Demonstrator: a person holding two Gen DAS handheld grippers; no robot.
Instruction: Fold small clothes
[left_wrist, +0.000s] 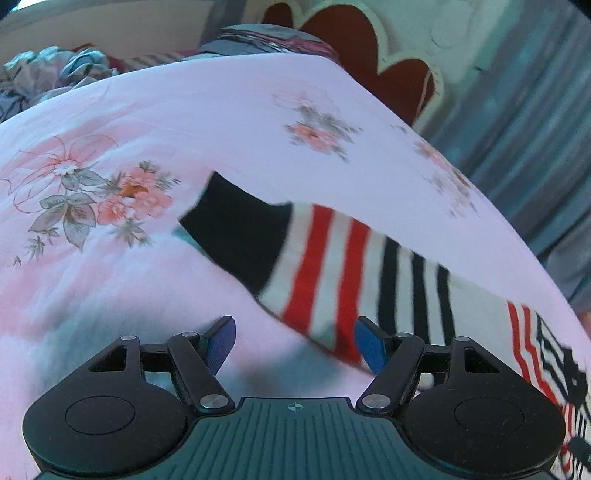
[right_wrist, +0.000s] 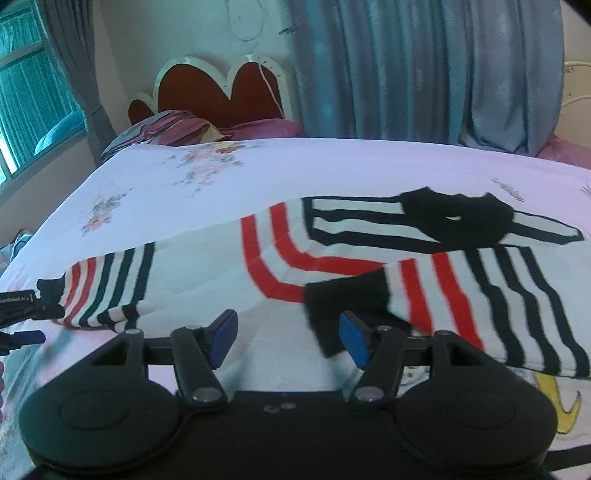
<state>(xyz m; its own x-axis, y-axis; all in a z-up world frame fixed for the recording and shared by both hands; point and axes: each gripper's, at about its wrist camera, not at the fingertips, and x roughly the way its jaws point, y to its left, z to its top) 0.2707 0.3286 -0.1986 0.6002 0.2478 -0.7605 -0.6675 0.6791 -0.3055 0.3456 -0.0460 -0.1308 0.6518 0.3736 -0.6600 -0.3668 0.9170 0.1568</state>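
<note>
Sweater (right_wrist: 369, 266), striped white, red and black, flat on bed sheet (right_wrist: 184, 184) ahead of both tools. Left hand-held gripper (left_wrist: 293, 341) spread, empty, sleeve (left_wrist: 332, 266) just beyond. Right hand-held gripper (right_wrist: 286, 336) spread, cuff (right_wrist: 343, 299) beside its right pad; pinch cuff squarely, fold inward. Headboard (right_wrist: 218, 88), curtain (right_wrist: 406, 66) behind.

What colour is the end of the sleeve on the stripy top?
Black. The sleeve cuff shows best in the right wrist view, folded over the striped top.
</note>
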